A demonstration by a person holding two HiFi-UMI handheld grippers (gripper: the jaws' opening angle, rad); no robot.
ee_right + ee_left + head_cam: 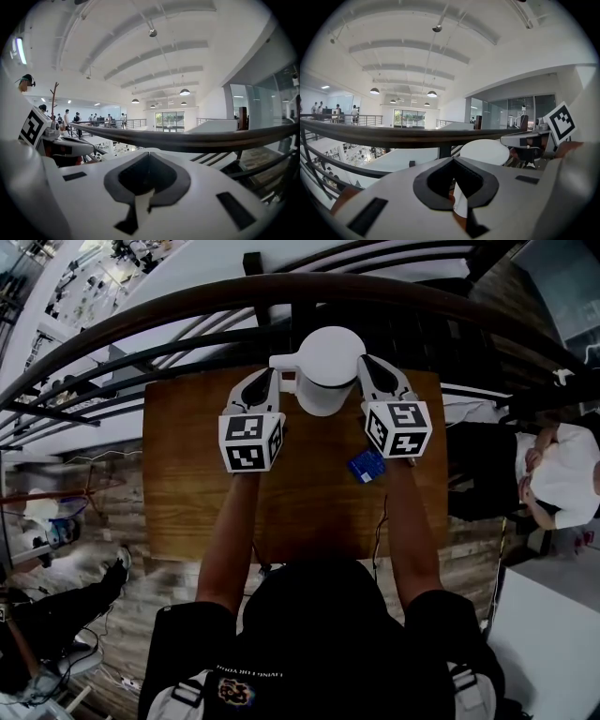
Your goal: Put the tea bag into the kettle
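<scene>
A white kettle (324,371) stands at the far edge of the wooden table (197,474), its spout pointing left. My left gripper (266,381) sits against the kettle's left side by the spout, jaws shut. In the left gripper view (459,199) a white strip shows through the jaws' notch, and the kettle's top (485,151) lies just beyond. On the kettle's right side my right gripper (373,369) has its jaws shut; a pale sliver shows between them (143,199), and I cannot tell what it is. A blue tea bag packet (367,466) lies on the table under the right hand.
A dark curved railing (300,292) runs right behind the table's far edge, with a drop to a lower floor beyond. A person in white (562,470) sits to the right of the table. A thin cable (383,521) hangs over the near edge.
</scene>
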